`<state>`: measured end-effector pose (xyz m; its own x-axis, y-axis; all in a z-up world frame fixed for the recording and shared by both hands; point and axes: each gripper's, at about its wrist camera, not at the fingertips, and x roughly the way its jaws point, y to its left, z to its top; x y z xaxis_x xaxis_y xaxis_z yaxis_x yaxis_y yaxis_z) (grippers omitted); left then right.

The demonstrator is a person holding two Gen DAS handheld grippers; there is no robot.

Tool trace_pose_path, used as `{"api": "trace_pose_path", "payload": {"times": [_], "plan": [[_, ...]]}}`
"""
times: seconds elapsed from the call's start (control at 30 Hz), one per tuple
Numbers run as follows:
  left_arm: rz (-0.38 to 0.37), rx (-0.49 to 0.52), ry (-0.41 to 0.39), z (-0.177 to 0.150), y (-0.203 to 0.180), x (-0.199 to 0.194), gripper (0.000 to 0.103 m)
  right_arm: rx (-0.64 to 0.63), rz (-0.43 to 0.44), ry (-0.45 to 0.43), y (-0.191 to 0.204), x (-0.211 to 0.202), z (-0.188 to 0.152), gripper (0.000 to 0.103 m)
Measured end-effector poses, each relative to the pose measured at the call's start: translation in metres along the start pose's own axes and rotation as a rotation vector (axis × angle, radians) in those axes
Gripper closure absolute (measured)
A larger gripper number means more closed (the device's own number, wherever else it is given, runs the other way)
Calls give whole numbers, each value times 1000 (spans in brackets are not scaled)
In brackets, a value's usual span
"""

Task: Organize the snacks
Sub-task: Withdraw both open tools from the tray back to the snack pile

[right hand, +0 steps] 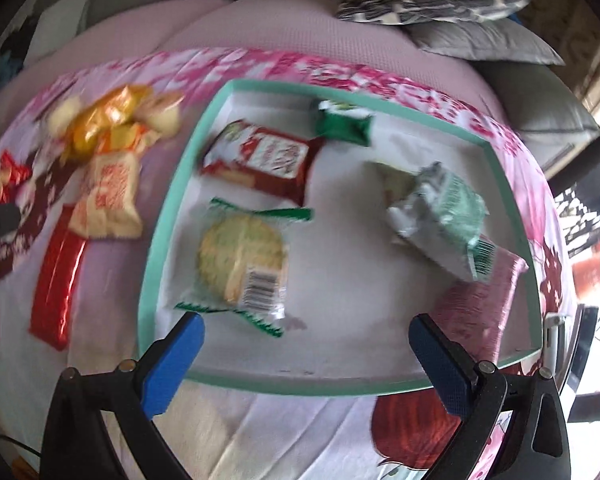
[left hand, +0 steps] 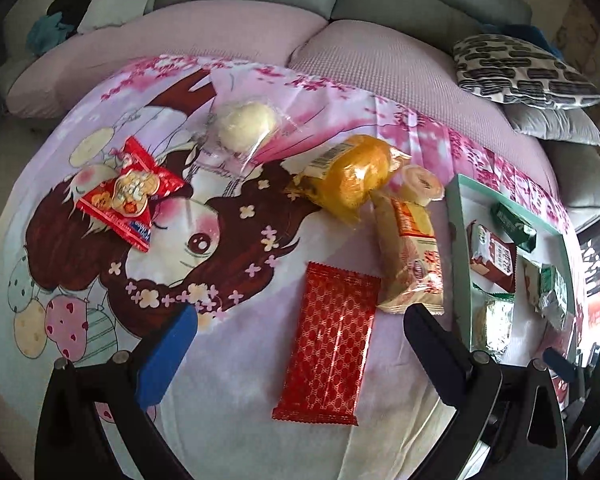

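A long red patterned wafer packet (left hand: 329, 346) lies on the cartoon-print cloth (left hand: 236, 420), right between the fingers of my open left gripper (left hand: 300, 320). Beyond it lie a beige-orange packet (left hand: 414, 256), a yellow cake (left hand: 352, 182), a round white pastry (left hand: 246, 124) and a red candy packet (left hand: 130, 194). The mint-rimmed tray (right hand: 168, 216) holds a round biscuit packet (right hand: 242, 260), a red-white packet (right hand: 266, 158), a green packet (right hand: 346, 124), a silvery-green packet (right hand: 444, 216) and a pink packet (right hand: 480, 304). My right gripper (right hand: 306, 324) hangs open and empty over the tray's near edge.
A pink-covered sofa seat (left hand: 400, 56) with grey back cushions runs behind the cloth. A black-and-white patterned pillow (left hand: 520, 68) on a grey pillow (left hand: 556, 124) sits at the right end. The right wrist view is motion-blurred.
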<state>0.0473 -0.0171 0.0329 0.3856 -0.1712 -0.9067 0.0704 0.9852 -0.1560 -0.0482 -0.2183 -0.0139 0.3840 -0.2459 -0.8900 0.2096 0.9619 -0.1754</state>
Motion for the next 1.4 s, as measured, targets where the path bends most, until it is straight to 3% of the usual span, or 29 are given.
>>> {"api": "trace_pose_path", "payload": {"times": [0.13, 0.3, 0.43, 0.67, 0.93, 1.2, 1.4], "plan": [[-29, -34, 25, 2, 8, 6, 0, -70, -6, 7, 17, 2, -4, 0], [-30, -54, 28, 3, 13, 7, 0, -71, 11, -2, 23, 0, -3, 0], [-30, -52, 31, 3, 13, 8, 1, -104, -25, -21, 33, -4, -1, 0], [-18, -43, 33, 3, 12, 9, 0, -115, 16, -44, 47, -9, 2, 0], [6, -41, 27, 4, 14, 9, 0, -39, 94, -35, 46, 0, 9, 0], [112, 33, -25, 9, 16, 1, 0, 67, 187, -105, 33, -12, 18, 0], [227, 120, -63, 12, 21, -5, 1, 41, 256, -151, 51, -24, 19, 0]]}}
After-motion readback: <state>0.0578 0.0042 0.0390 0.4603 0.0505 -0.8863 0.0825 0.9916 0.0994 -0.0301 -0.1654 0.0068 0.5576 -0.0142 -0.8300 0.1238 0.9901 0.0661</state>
